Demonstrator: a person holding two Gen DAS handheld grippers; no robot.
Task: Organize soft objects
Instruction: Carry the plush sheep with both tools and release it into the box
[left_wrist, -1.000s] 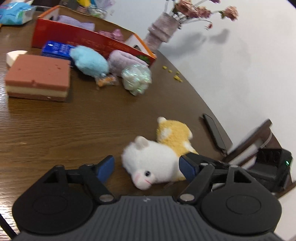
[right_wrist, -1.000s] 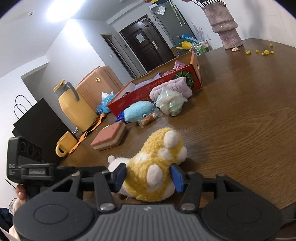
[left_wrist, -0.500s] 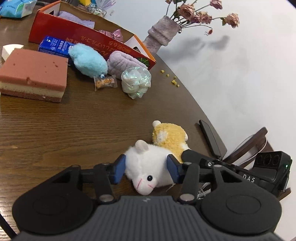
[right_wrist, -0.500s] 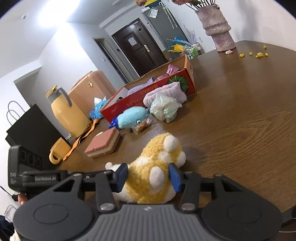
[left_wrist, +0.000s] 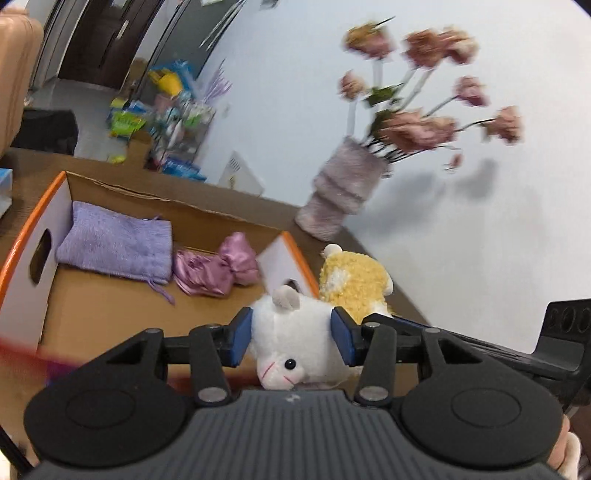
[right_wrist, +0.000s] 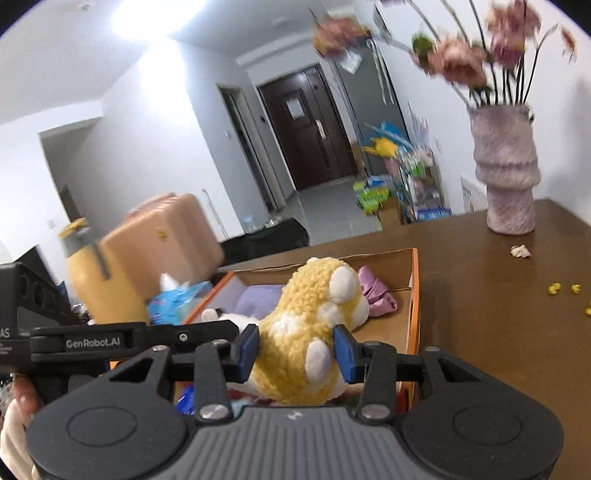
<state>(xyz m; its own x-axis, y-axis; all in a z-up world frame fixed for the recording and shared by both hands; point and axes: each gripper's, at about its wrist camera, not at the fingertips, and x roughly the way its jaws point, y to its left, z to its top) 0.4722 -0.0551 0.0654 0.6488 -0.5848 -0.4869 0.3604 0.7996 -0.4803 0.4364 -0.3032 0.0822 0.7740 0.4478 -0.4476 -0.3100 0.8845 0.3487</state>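
The left gripper (left_wrist: 291, 338) was closed on the white head of a plush toy (left_wrist: 291, 332), its blue pads (left_wrist: 242, 338) pressed into the fur on both sides, the pink snout and black eye pointing toward the camera. The right gripper (right_wrist: 295, 349) was likewise clamped on the same toy's yellow, curly body (right_wrist: 303, 332), pads (right_wrist: 345, 354) dug into its flanks, white paws facing up. The toy was held off the surface, above the near right corner of an open cardboard box (left_wrist: 110, 306) with orange rims.

Inside the box, a lilac drawstring pouch (left_wrist: 114, 245) lay against the far left wall, and a crumpled pink satin pouch (left_wrist: 218, 267) lay beside it, toward the right wall.

Beyond the box's right end, a fuzzy mauve vase (right_wrist: 508, 177) with dried pink flowers (left_wrist: 417, 122) stood near the far edge of the brown wooden table (right_wrist: 480, 295). Small yellow crumbs (right_wrist: 563, 290) were scattered toward the table's right edge.
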